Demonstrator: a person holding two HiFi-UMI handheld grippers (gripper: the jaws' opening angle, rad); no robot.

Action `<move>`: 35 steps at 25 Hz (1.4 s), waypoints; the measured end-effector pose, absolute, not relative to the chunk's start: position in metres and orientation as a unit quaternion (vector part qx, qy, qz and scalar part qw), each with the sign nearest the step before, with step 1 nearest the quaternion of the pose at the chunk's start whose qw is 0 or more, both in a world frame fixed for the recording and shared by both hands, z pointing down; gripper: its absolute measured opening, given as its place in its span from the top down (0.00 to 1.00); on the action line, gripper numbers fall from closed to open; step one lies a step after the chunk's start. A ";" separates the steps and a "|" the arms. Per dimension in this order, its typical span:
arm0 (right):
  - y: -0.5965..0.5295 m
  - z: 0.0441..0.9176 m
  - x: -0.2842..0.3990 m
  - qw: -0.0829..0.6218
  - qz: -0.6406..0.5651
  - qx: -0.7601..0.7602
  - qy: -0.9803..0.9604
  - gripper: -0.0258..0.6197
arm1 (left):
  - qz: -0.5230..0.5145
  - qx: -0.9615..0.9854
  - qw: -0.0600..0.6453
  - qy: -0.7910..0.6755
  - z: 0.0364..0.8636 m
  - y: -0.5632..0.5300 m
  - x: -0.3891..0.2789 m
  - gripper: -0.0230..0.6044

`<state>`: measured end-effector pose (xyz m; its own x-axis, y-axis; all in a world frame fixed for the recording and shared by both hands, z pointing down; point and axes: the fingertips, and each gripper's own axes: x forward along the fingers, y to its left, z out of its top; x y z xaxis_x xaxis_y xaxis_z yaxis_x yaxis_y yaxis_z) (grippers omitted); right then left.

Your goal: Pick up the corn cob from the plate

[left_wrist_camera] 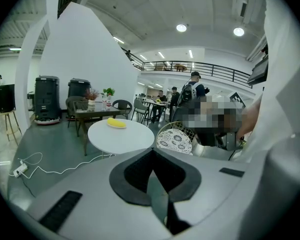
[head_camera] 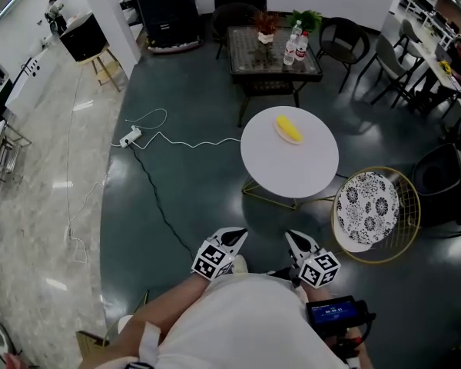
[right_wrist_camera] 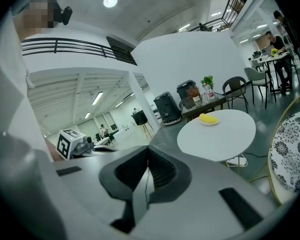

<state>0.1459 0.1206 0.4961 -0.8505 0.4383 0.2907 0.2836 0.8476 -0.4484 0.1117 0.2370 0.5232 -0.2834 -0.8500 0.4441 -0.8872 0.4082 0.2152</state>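
Left gripper (head_camera: 237, 237), right gripper (head_camera: 291, 237): jaws together, empty. Corn cob (head_camera: 289, 129), well ahead on counter (head_camera: 292, 171): likely light, firm, rollable; grasp mid-length.

Yellow corn cob (head_camera: 289, 128), white table (head_camera: 292, 167)
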 end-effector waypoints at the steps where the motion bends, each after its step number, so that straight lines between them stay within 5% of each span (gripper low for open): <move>1: 0.121 0.496 0.145 0.196 0.198 -0.190 -0.941 0.95 | 0.036 0.543 0.253 -0.800 0.523 0.238 0.112 0.95; 35: 0.151 0.498 0.093 0.217 0.186 -0.223 -0.932 0.95 | 0.020 0.491 0.273 -0.827 0.526 0.289 0.072 0.95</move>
